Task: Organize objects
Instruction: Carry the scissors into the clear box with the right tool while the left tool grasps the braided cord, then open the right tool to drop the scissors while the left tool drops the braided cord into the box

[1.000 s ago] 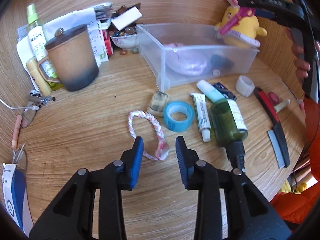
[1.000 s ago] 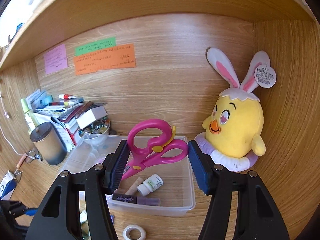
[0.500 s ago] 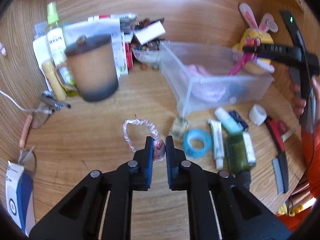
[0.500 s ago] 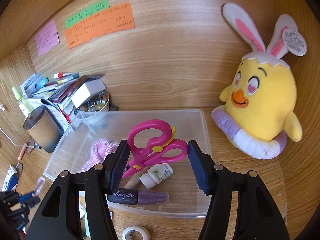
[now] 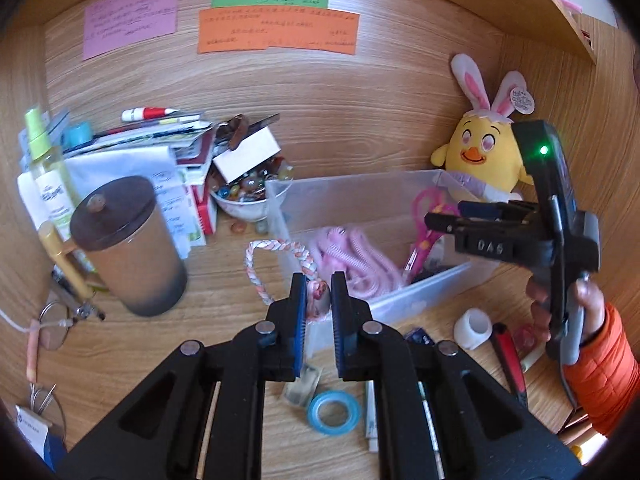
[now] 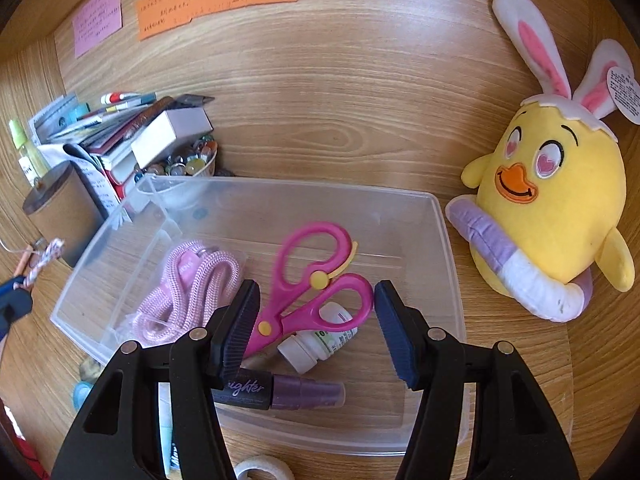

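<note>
My left gripper [image 5: 319, 280] is shut on one end of a pink-and-white braided loop [image 5: 256, 256] and holds it in the air, just in front of the near-left corner of the clear plastic box [image 5: 420, 300]. In the right wrist view my right gripper [image 6: 317, 286] hangs over the box [image 6: 452, 280], shut on pink scissors [image 6: 296, 308] whose handles point away from me. Inside the box lie a pink cord [image 6: 188, 284], a small white bottle [image 6: 316, 344] and a purple highlighter [image 6: 280, 394]. From the left wrist view the scissors [image 5: 424, 232] dip into the box.
A lidded brown mug [image 5: 132, 248], a bowl of beads [image 5: 250, 196] and a paper pile stand left of the box. A yellow plush chick [image 6: 552, 200] sits to its right. A blue tape ring [image 5: 334, 412], a white roll [image 5: 472, 328] and a red cutter [image 5: 508, 360] lie in front.
My left gripper closed on the braided loop and lifted it off the table toward the box. My right gripper came down over the box with the scissors.
</note>
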Demonstrator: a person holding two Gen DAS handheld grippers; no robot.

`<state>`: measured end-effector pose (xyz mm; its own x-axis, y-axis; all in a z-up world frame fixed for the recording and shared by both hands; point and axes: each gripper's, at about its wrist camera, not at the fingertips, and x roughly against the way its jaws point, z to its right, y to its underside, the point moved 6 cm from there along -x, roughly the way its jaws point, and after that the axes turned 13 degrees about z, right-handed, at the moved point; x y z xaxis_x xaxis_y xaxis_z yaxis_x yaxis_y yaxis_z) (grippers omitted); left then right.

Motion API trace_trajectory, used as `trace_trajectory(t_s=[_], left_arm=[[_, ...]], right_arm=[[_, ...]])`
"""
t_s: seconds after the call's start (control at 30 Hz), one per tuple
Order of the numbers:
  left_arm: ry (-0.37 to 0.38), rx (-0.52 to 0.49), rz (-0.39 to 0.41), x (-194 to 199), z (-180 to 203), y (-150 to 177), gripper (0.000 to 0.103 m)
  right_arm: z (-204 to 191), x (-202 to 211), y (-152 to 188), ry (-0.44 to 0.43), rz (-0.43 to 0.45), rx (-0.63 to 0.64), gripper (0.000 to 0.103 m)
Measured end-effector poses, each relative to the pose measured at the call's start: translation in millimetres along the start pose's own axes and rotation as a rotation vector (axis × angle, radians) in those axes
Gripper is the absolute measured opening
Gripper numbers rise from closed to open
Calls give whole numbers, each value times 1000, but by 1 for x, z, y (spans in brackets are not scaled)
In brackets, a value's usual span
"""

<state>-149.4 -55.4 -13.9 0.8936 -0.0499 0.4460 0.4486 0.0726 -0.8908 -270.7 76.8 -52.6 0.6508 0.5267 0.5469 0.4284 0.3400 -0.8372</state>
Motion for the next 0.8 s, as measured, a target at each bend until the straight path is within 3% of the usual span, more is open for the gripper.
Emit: trace_trajectory(t_s=[0.37,0.53,0.73,0.8], left_arm=[[58,-41,-65,-43,24,-5,11],[80,-48,-97,-60,30,-2,11],[71,-52,-107,-70,34,-1,12],[60,-49,-105,-71,34,-2,16]], right_arm=[[-12,6,4,31,18,101,65],[-10,19,0,32,43,103,77],[-3,29,3,44,46,94,77],[-1,31,5,33,40,81,77]])
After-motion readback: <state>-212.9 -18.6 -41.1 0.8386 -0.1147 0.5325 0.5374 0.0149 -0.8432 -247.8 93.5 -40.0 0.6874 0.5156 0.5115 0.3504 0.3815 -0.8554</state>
